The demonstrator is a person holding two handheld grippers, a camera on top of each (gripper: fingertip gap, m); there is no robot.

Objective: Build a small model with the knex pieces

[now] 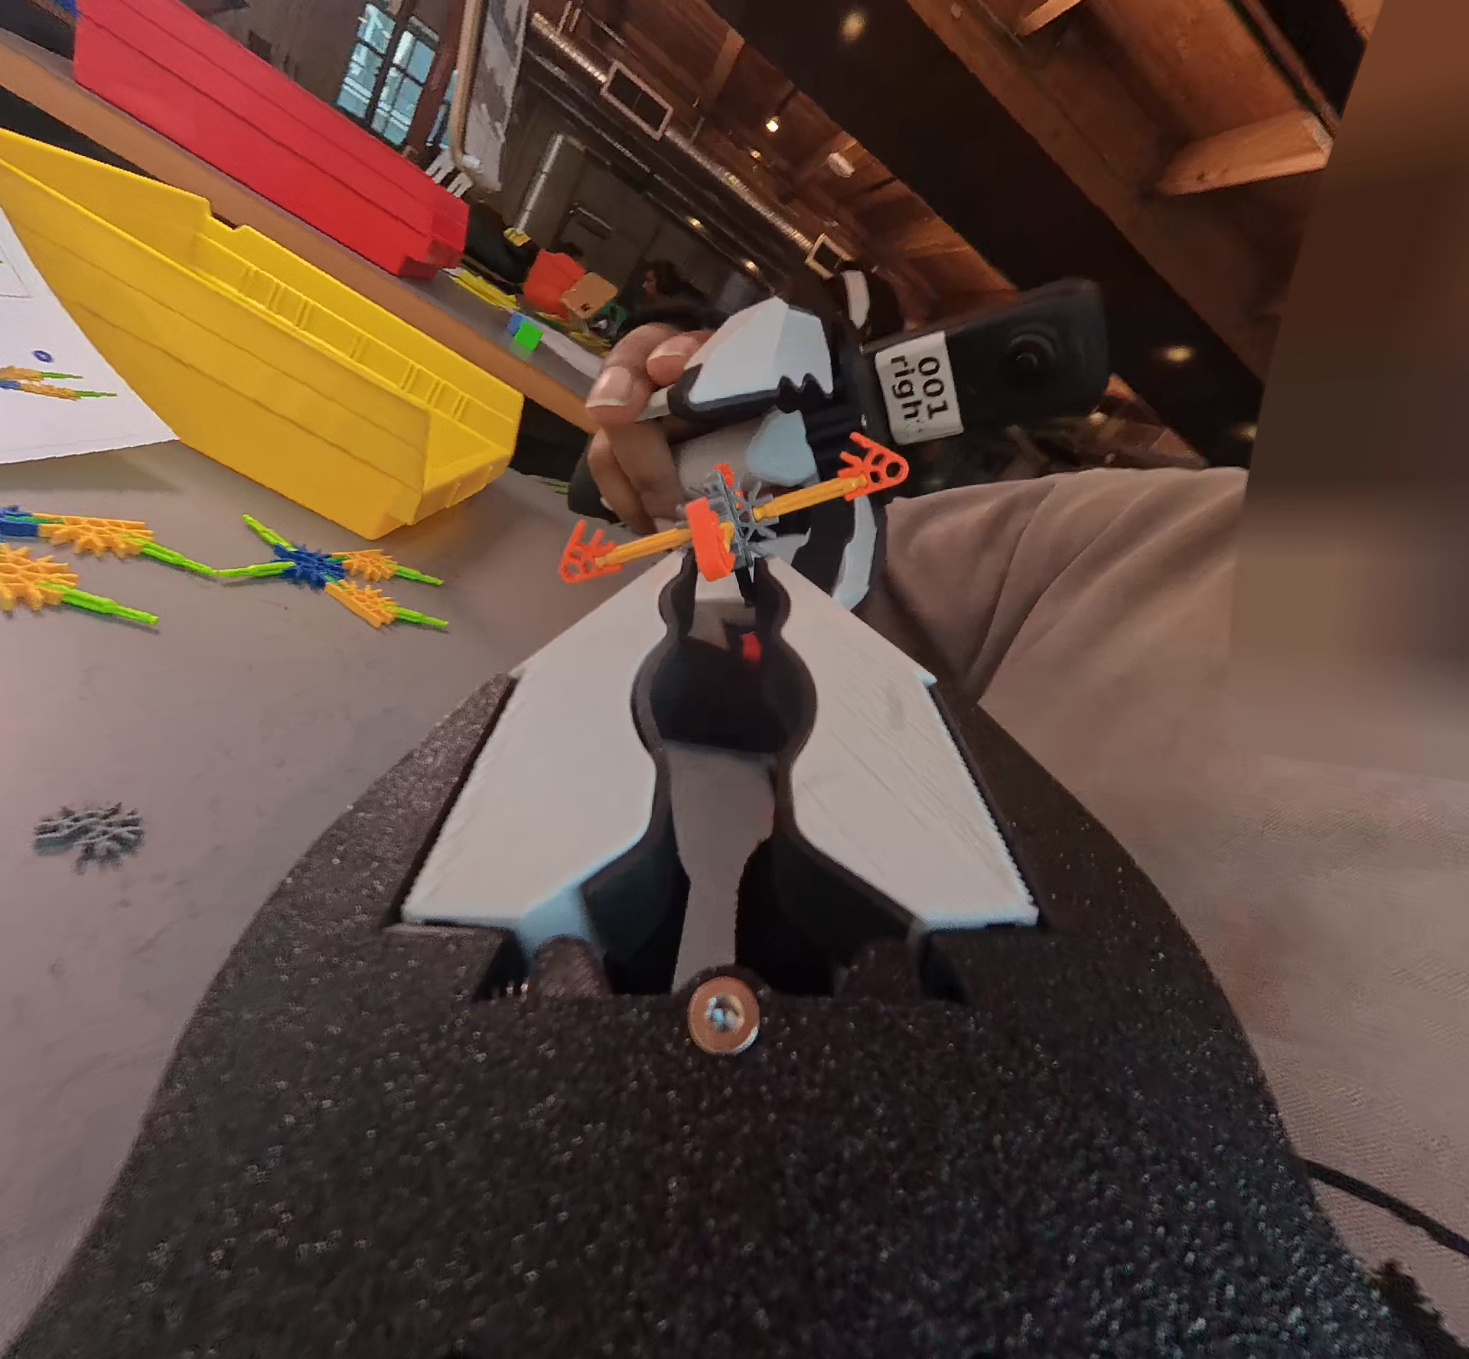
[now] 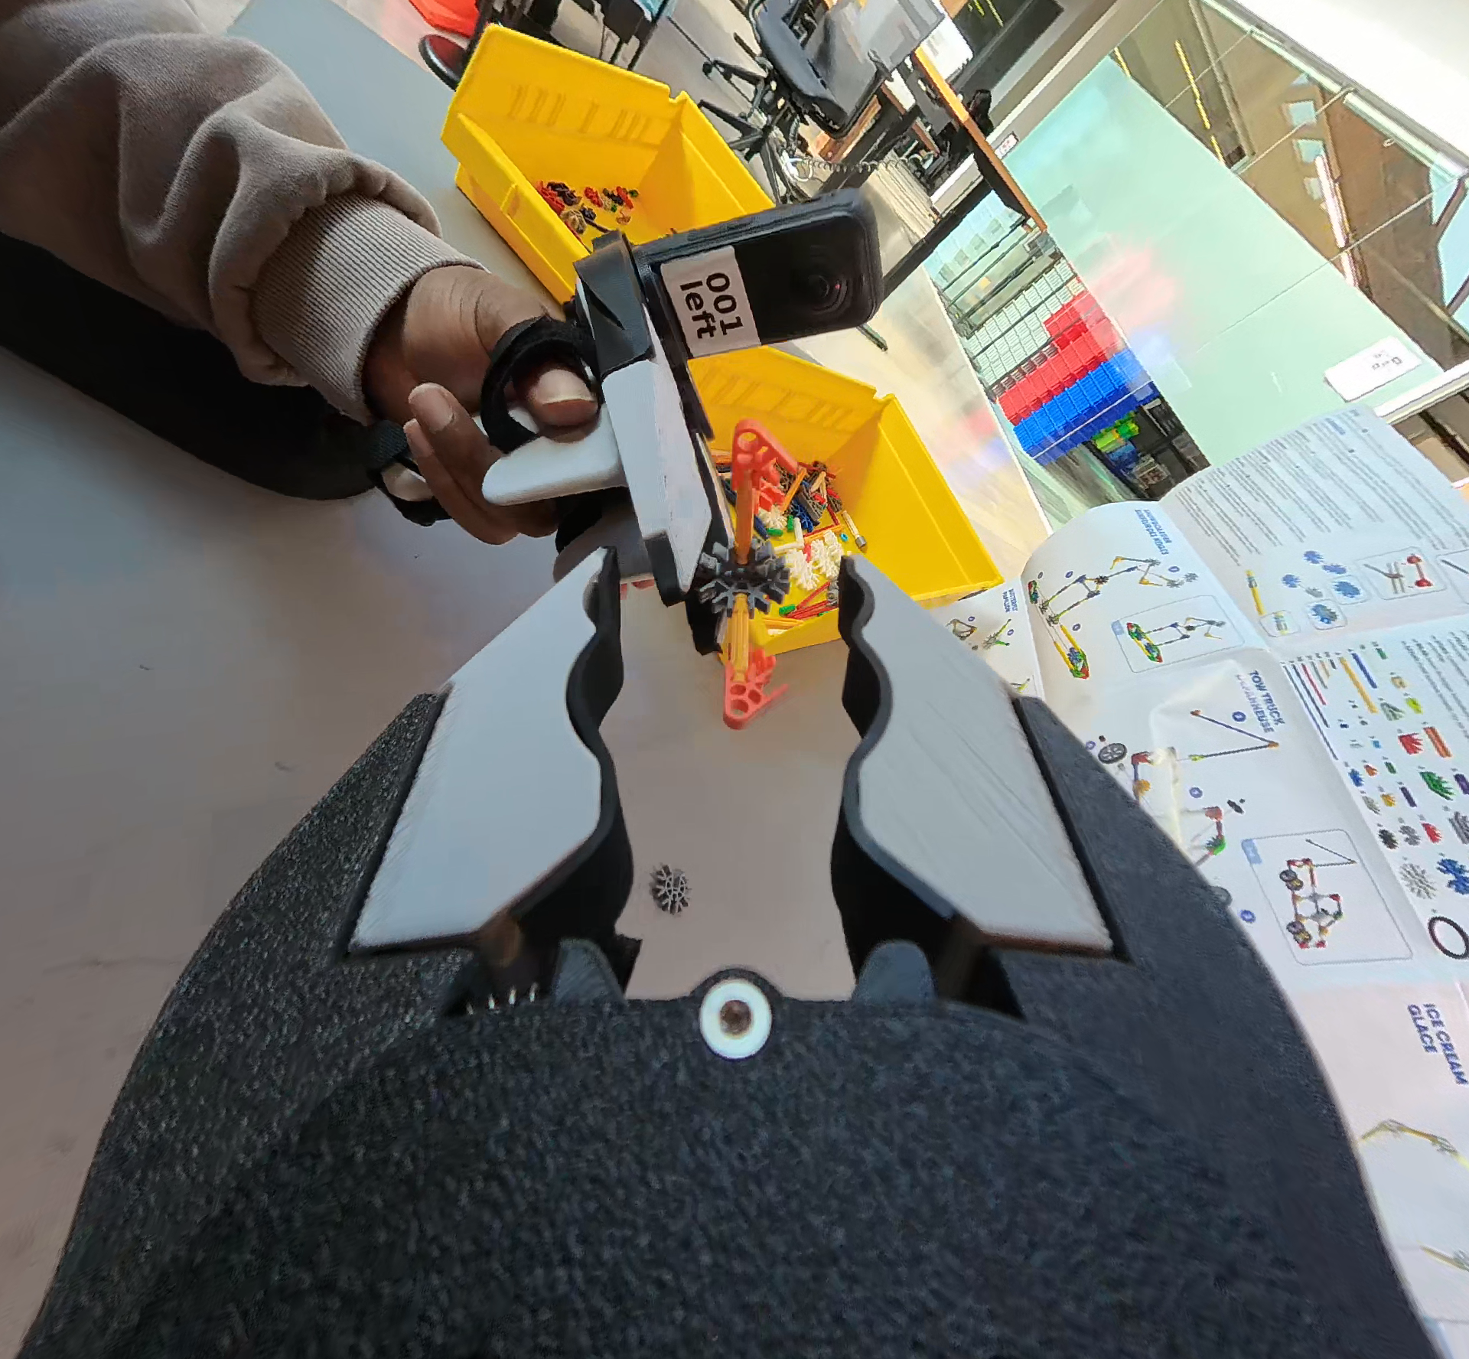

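Grey snowflake connector [image 1: 735,518] with its yellow rod [image 1: 803,498] and orange end pieces sits pinched in my left gripper [image 1: 727,573], raised above the table [image 1: 238,724]; my right gripper [image 2: 727,589] gapes wide just beside it. Another grey connector [image 2: 669,889] lies loose on the table.

A pale grey surface [image 2: 199,685] carries everything. Two yellow bins rest on it: the nearer bin [image 2: 898,462] holds mixed rods and connectors, the farther bin [image 2: 572,128] a few small pieces. Just beside the nearer bin lies an unfolded instruction sheet [image 2: 1288,685]. A loose grey snowflake connector [image 2: 670,888] lies flat on the bare surface. Near the sheet lie assemblies of yellow and blue connectors with green rods [image 1: 318,565]. A red bin [image 1: 262,120] sits farther back.
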